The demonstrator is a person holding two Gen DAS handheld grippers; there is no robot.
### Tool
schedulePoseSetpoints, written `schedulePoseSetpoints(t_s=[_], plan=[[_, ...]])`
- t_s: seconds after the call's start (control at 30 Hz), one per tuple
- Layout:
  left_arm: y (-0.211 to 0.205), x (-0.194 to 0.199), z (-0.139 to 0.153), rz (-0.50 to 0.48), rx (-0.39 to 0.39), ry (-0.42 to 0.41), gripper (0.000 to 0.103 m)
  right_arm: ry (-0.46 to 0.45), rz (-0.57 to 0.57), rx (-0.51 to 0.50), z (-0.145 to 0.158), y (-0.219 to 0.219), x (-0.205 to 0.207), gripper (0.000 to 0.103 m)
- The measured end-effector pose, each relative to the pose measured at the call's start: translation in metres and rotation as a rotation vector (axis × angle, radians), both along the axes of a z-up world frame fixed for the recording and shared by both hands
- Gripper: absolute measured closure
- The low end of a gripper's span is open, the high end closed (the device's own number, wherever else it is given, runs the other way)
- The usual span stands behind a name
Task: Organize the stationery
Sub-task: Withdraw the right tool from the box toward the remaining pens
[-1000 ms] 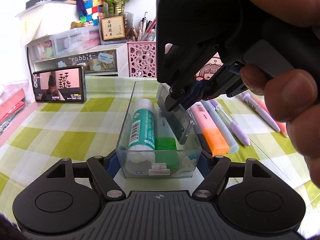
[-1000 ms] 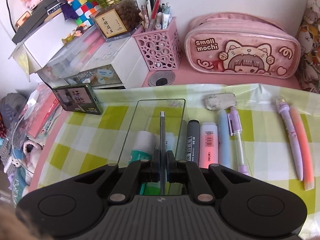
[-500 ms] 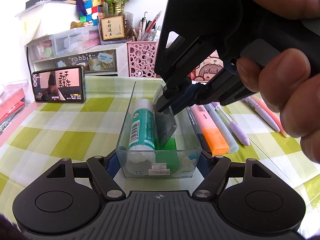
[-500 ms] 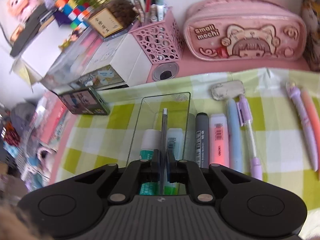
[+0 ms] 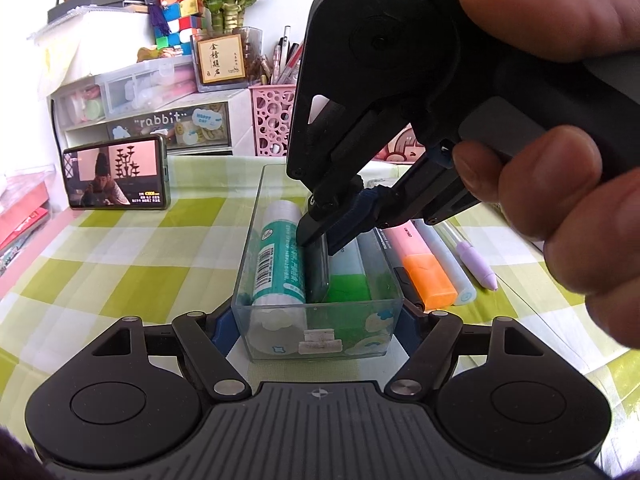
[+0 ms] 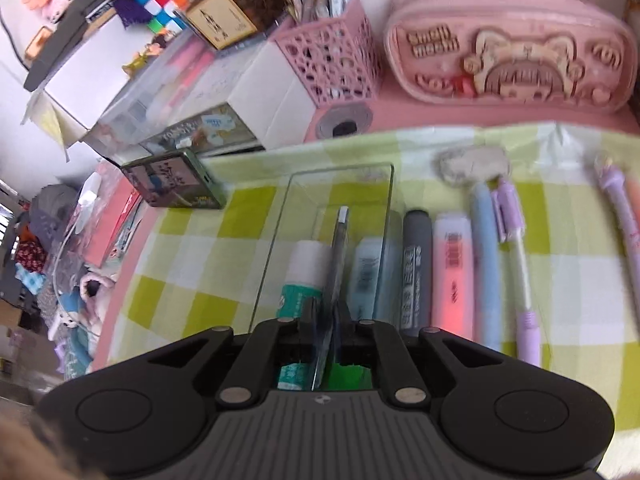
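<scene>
A: What sits on the table point(image 5: 120, 264)?

B: A clear box point(image 5: 316, 320) near its front edge. The left tool point(image 5: 316, 330) is clenched across the box's near end, one finger on each side wall. Inside lie a glue stick point(image 5: 278, 256) and a green-capped marker point(image 5: 348, 276).

A: And the right tool point(image 5: 320, 236)?

B: It is clamped on a thin, flat grey slab point(image 6: 338, 260), standing on edge between the glue stick and the marker, its lower end down in the box.

A: How will the slab handle?

B: Light and stiff, I think, and smooth enough to slip. Pinching its flat faces near the top suits it.

A: Room?

B: Tight. The box walls are close, and the pens point(image 6: 484, 264) lie just beside its right wall.
</scene>
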State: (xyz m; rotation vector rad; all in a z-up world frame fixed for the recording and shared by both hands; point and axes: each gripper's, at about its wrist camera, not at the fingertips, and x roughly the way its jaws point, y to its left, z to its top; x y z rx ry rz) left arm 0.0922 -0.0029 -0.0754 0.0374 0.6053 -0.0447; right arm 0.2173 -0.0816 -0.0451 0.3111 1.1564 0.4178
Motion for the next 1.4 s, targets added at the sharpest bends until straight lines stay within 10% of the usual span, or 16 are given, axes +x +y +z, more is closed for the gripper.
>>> schedulePoseSetpoints(t_s=[0.67,1.4], plan=[[0.002,0.001,0.000,-0.004,-0.006,0.001,0.029,-0.061,0.054,0.081,0.013,-0.018,-0.006,0.087],[0.002,0.001,0.001,-0.004,-0.001,0.000,0.029,-0.188,-0.078,-0.160,0.010,-0.092,0.001,0.077]])
